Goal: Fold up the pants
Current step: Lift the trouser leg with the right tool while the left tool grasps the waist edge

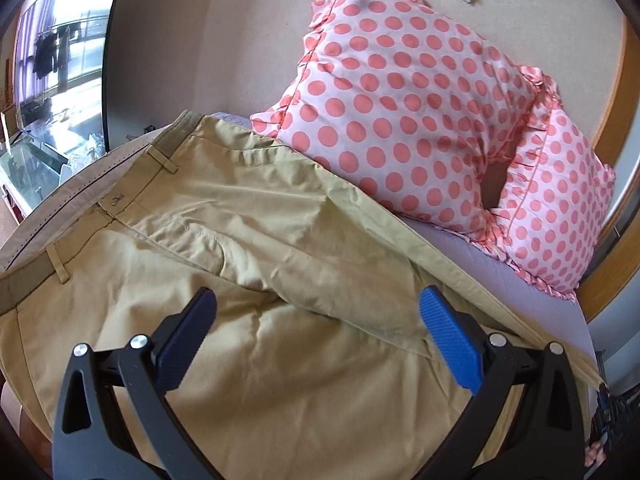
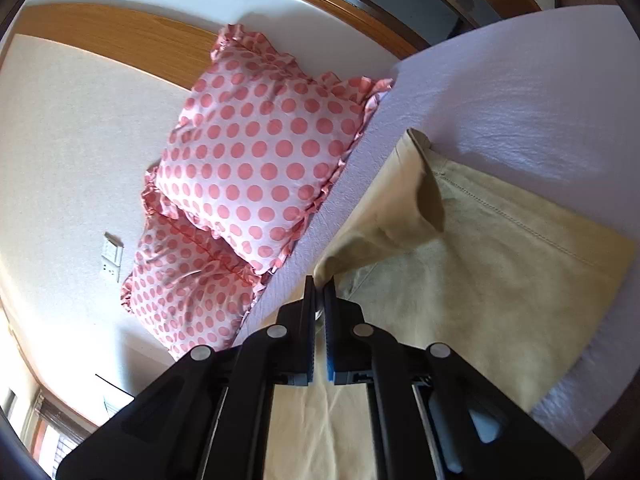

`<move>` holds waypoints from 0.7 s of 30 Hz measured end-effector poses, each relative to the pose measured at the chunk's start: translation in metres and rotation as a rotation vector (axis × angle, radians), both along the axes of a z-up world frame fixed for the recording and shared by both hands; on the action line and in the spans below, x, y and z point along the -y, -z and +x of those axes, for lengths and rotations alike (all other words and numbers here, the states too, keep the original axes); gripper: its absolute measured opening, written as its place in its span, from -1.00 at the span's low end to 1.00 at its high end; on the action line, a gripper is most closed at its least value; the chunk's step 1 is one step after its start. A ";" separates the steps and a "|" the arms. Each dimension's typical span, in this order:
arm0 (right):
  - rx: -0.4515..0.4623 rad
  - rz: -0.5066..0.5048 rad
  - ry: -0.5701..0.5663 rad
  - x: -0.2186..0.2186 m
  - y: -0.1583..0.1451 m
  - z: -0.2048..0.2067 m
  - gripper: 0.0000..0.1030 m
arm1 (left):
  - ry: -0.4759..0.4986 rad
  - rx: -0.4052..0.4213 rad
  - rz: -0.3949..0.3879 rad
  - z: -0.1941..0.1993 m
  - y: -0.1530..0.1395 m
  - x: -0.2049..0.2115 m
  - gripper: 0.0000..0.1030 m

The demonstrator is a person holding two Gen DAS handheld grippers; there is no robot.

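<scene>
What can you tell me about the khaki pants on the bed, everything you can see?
The khaki pants look like thin woven cotton, wrinkled, spread on the lavender bed sheet. The waistband with belt loops and a front clasp lies at the left, and one leg is partly lifted over the other. The right gripper pinches a fabric fold; the left gripper hovers open above the seat. Polka-dot pillows lie beside them.

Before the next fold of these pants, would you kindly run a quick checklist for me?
1. Right gripper shut on the pants fabric: ok.
2. Left gripper open above the pants: ok.
3. Fabric flat: not ok, creases near the crotch.
4. Waistband visible and spread: ok.
5. Polka-dot pillows apart from the pants: not ok, pant edge lies against them.
6. Grip depth of the right pinch: cannot tell.
</scene>
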State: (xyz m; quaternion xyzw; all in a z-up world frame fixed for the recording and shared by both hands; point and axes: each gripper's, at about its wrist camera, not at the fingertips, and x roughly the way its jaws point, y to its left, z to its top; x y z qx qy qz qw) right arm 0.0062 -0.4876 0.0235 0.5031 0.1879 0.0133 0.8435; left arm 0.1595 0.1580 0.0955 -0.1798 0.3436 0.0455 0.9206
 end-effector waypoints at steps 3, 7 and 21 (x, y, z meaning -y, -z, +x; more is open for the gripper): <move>0.021 0.013 -0.002 0.004 0.001 -0.016 -0.92 | -0.041 -0.077 -0.052 0.045 0.004 -0.013 0.92; 0.041 0.012 0.000 0.006 0.002 -0.028 -0.92 | -0.156 -0.128 -0.022 0.099 0.012 -0.028 0.85; 0.065 -0.096 0.017 0.005 -0.013 -0.037 -0.92 | -0.206 -0.154 -0.238 0.145 0.038 -0.077 -0.81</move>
